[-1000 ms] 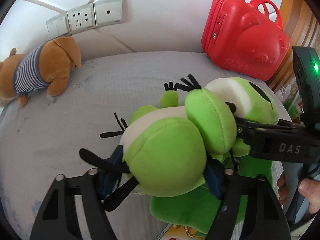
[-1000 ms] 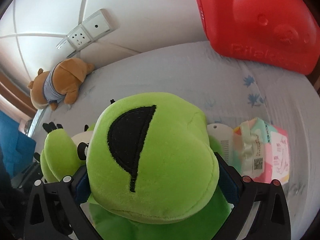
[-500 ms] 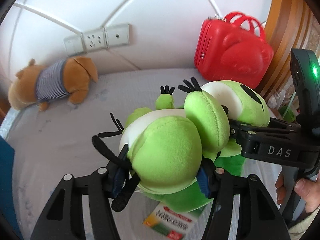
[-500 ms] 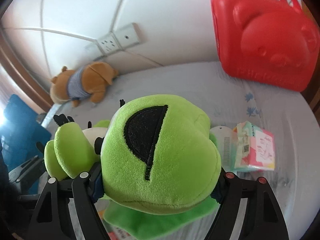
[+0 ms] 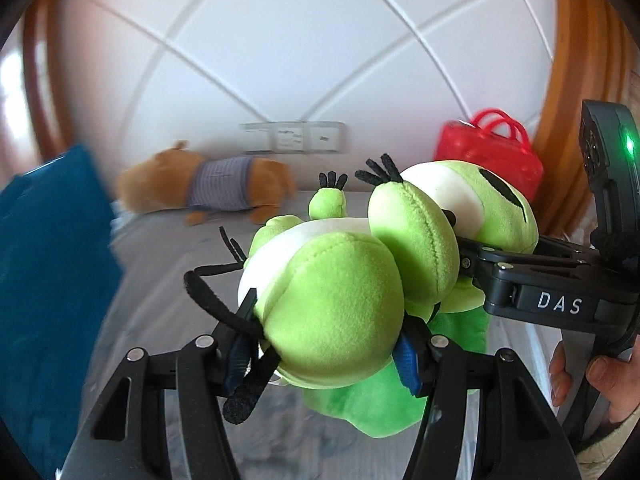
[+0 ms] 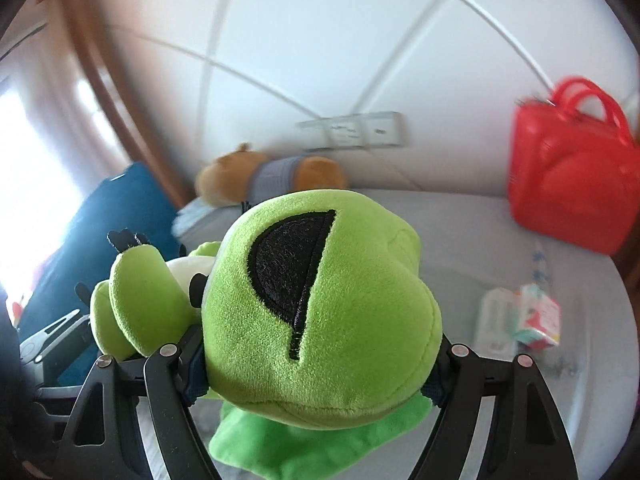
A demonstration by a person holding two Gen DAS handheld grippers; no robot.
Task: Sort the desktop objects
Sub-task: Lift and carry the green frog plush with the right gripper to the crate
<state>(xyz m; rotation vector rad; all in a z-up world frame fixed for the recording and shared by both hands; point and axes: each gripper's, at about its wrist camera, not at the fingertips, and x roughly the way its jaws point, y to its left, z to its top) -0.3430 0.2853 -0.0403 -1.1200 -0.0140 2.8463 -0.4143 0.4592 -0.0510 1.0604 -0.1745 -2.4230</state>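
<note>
Green plush frog [image 6: 320, 312]; only right wrist shows tissue pack [image 6: 538, 316].

The white letters "DAS" stand on the black body of the right hand-held gripper [image 5: 464, 258].

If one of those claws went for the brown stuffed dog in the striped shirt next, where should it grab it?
Probably around the middle, on the striped shirt. The brown stuffed dog lies lengthwise on the grey surface along the wall, so its narrow trunk faces the room. Come from above and the front, fingers straddling the trunk; the wall blocks the far side. Both claws currently hold the green frog plush.
</note>
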